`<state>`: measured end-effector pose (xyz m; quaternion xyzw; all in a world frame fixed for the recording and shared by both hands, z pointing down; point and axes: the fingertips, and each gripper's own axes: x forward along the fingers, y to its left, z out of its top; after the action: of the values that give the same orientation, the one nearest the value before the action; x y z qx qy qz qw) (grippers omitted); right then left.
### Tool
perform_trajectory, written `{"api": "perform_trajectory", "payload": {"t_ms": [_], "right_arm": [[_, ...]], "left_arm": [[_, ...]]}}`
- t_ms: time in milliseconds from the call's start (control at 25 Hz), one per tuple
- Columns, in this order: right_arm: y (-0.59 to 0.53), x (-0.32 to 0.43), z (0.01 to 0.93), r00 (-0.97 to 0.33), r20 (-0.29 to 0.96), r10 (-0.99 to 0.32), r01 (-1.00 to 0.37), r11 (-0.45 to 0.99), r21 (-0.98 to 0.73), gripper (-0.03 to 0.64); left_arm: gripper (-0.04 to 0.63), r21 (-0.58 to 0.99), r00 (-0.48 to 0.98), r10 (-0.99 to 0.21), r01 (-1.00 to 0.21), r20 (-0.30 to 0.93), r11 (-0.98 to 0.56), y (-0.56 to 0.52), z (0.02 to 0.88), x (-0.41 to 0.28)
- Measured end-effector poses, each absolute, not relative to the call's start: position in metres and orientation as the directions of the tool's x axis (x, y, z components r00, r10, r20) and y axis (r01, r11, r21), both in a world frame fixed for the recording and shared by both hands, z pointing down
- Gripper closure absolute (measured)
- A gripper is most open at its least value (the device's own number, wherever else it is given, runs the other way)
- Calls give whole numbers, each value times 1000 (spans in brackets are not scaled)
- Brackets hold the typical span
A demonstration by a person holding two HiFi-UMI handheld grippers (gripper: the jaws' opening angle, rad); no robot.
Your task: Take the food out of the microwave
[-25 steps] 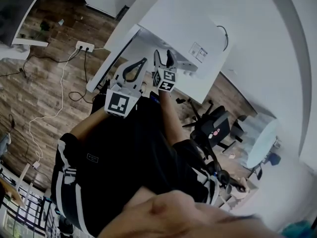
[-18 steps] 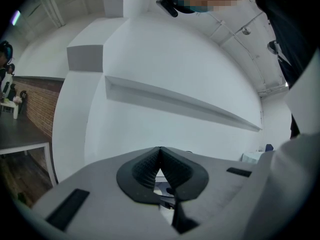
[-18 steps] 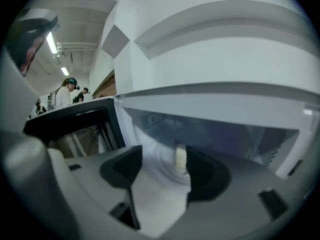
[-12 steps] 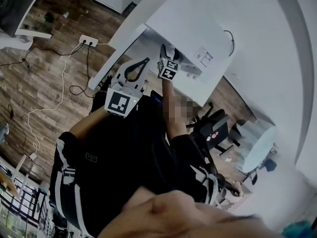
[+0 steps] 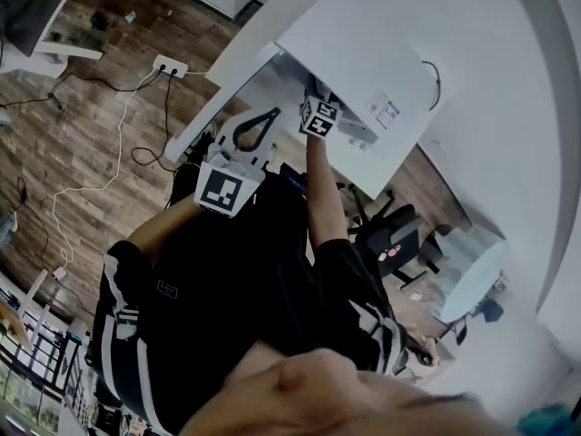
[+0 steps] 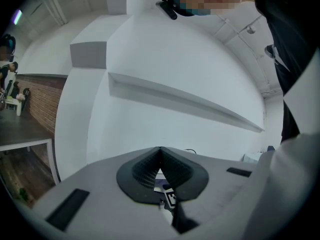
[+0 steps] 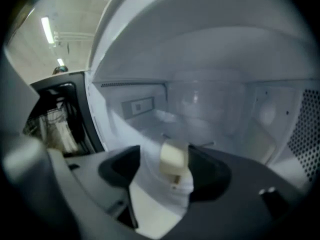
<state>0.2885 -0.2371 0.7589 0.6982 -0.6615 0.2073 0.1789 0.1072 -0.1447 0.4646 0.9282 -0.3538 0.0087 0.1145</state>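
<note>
The white microwave (image 5: 363, 53) stands open, and its door (image 7: 60, 114) hangs dark at the left of the right gripper view. On the floor of the pale cavity (image 7: 210, 99) lies a small cream-yellow block of food (image 7: 173, 156). My right gripper (image 7: 165, 150) is inside the cavity with its jaws wide on either side of the block. The left pad stands clear of it. In the head view only the marker cube of my right gripper (image 5: 316, 98) shows at the oven's mouth. My left gripper (image 5: 270, 114) (image 6: 160, 151) hangs outside, pads together and empty.
A power strip (image 5: 170, 64) with trailing cables lies on the wooden floor. An office chair (image 5: 395, 239) and a round table (image 5: 472, 280) stand behind the person. The left gripper view faces a white wall with a long shelf (image 6: 190, 101).
My right gripper has gone deeper into the microwave, away from the person's body. My left gripper has stayed where it was.
</note>
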Motion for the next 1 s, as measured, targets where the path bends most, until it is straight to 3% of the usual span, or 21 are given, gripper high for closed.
{"api": "perform_trajectory", "payload": {"t_ms": [1000], "right_arm": [[-266, 308, 788, 53, 579, -814, -998, -55, 15, 310]], "left_arm": [[565, 197, 731, -670, -681, 127, -705, -160, 467, 108]]}}
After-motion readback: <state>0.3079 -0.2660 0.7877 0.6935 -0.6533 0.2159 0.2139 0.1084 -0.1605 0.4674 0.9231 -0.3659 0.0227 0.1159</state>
